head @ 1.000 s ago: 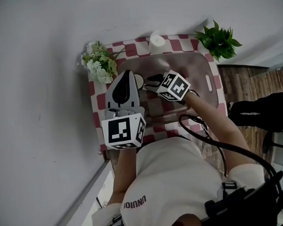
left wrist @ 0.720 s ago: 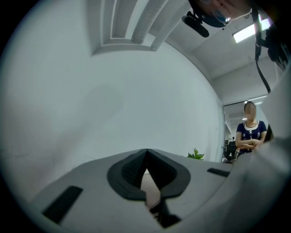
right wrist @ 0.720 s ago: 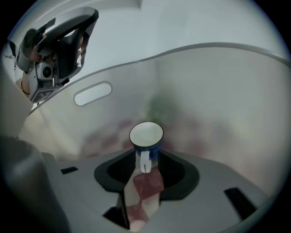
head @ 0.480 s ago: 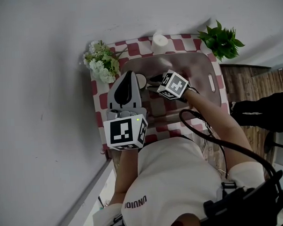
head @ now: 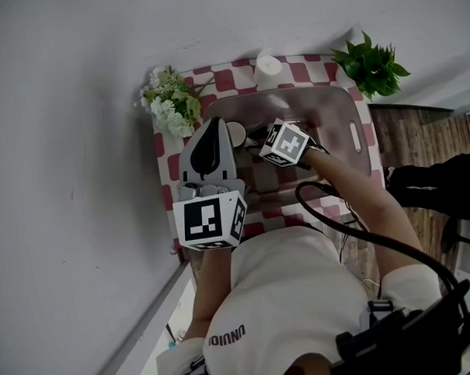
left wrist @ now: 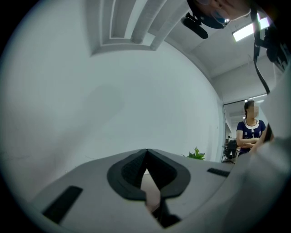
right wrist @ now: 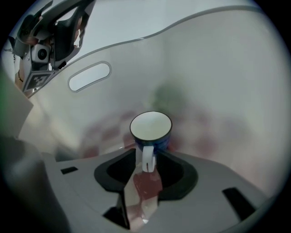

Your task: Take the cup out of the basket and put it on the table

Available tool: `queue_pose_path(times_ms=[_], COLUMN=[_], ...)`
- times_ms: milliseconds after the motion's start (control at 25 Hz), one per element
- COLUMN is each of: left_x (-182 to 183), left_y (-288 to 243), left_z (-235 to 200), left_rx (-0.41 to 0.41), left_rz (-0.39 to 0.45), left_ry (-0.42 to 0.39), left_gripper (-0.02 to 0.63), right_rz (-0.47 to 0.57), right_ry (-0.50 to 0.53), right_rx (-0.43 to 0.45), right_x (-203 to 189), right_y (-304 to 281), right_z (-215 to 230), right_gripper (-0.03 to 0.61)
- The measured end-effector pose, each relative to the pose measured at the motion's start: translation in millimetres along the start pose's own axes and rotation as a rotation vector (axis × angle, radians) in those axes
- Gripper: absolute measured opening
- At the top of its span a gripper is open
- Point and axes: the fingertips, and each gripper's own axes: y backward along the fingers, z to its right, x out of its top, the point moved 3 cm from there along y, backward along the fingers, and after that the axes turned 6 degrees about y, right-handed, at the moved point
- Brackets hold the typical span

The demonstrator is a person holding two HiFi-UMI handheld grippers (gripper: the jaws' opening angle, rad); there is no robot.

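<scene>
Flowers: a bunch of white flowers is seen at the left edge of the checked table, against the wall.
Left arm pose: the left gripper is held over the table's left side, just beside the basket – its marker cube is nearest the person's chest, and its jaws are pointed away towards the wall.
Left jaws: in the left gripper view, the left gripper is seen with its jaws brought together at the tips; nothing is held, and only the pale wall is faced.
Cup: the cup is found inside the basket, near its left end. In the right gripper view, the cup is shown upright, blue outside and white inside, with its white handle turned towards the camera.
Right arm pose: the right forearm is stretched forward over the basket, and the right gripper is aimed leftward at the cup.
Right jaws: the right gripper is seen with its jaws apart – the cup's handle is placed between them, with a gap visible on each side.
Basket: the translucent basket is set on the table; its wall is seen rising behind the cup.
Plant: a green plant is seen at the table's far right corner.
</scene>
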Motion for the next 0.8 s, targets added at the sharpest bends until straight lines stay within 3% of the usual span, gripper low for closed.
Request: queue_pose_path(times_ms=[400, 600, 800], left_x=[1.5, 2.6, 4.4], left_y=[1.3, 1.1, 1.8], left_z=[0.8, 2.0, 1.7], left_rx=[-0.001, -0.004, -0.003], left_rz=[0.0, 0.002, 0.007], left_ry=[-0.009, -0.013, -0.015], left_gripper=[0.011, 0.012, 0.011], right_rz=[-0.014, -0.03, -0.027], right_ry=[0.006, 0.008, -0.008], right_rx=[0.01, 0.001, 0.01], right_x=[-0.2, -1.4, -2.7], right_y=[-5.5, -7.0, -8.8], right_z=[-2.0, 1.7, 1.6], right_gripper=[0.151, 0.101, 0.095])
